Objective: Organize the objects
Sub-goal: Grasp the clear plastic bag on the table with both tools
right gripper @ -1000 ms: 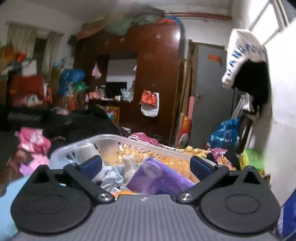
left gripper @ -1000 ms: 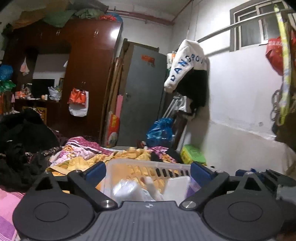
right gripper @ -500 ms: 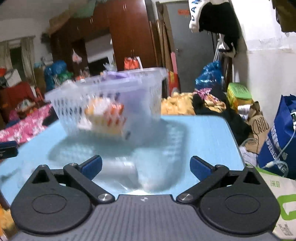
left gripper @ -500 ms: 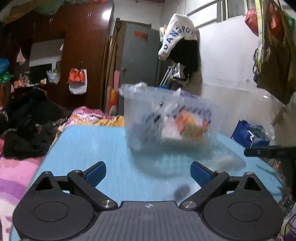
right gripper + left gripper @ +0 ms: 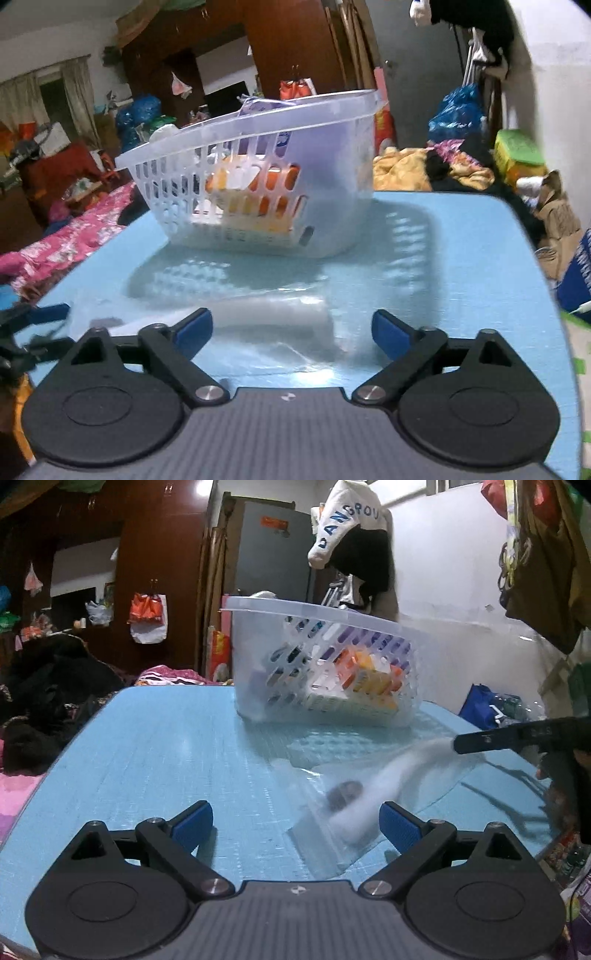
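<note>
A clear plastic basket [image 5: 321, 672] with orange and white packets and a purple pack inside stands at the far side of the blue table [image 5: 147, 760]; it also shows in the right wrist view [image 5: 258, 177]. A clear plastic bag holding a white roll [image 5: 365, 797] lies in front of it, also in the right wrist view [image 5: 273, 325]. My left gripper [image 5: 295, 823] is open, low over the table, the bag near its right finger. My right gripper [image 5: 291, 332] is open just above the roll. The right gripper's fingers [image 5: 517, 734] enter the left wrist view from the right.
A bed with pink and dark bedding [image 5: 70, 240] lies left of the table. A blue bag [image 5: 487, 709] and boxes stand on the floor to the right. Wardrobe [image 5: 155, 572], grey door and hung clothes stand behind.
Both grippers have pulled back from above the basket and dropped low toward the table. The basket now stands farther off, and the bagged roll has come into view between them.
</note>
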